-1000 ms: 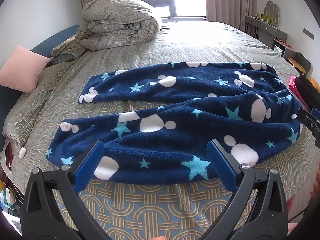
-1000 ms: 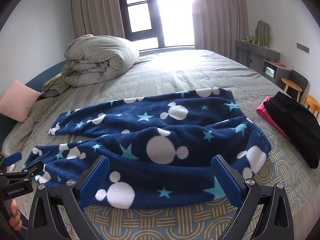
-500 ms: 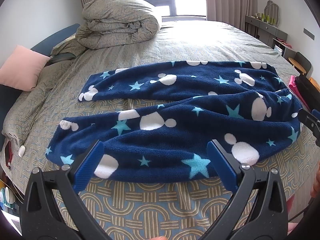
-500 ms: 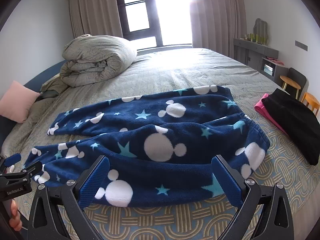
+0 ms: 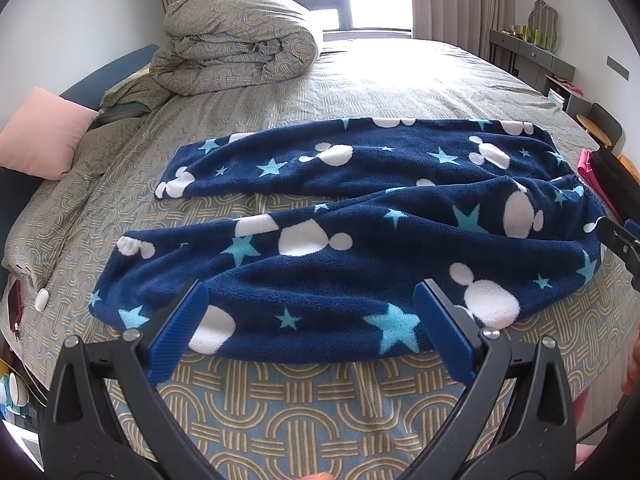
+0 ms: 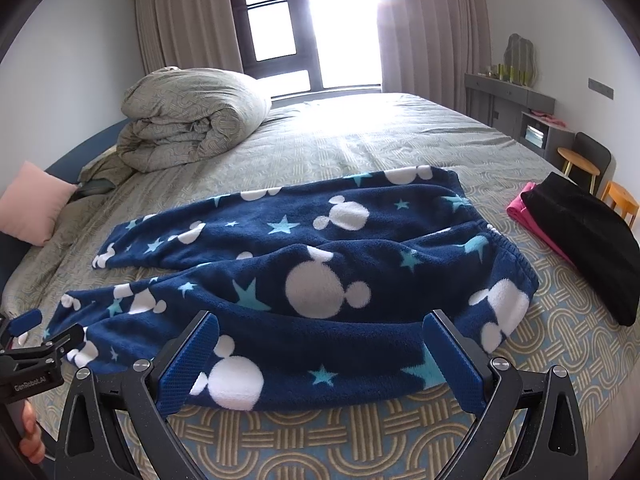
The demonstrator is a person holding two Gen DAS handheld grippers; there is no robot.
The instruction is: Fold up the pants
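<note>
Dark blue fleece pants [image 5: 360, 232] with white mouse heads and light blue stars lie flat on the bed, legs to the left, waistband to the right. They also show in the right wrist view [image 6: 312, 280]. My left gripper [image 5: 308, 320] is open and empty, hovering over the near leg's front edge. My right gripper [image 6: 320, 344] is open and empty, over the near edge close to the waist. Each gripper shows at the other view's edge: the right one [image 5: 620, 240] and the left one [image 6: 36, 340].
The bed [image 5: 300, 408] has a patterned cover. A rolled grey duvet [image 5: 236, 44] sits at the back left, a pink pillow [image 5: 44, 132] at the far left. A black garment on pink cloth [image 6: 580, 236] lies at the right. Chair and stools [image 6: 584, 160] stand beyond.
Both grippers have drawn back and up slightly from the pants, so more bed cover shows in front. The pants have not moved. Both stay open.
</note>
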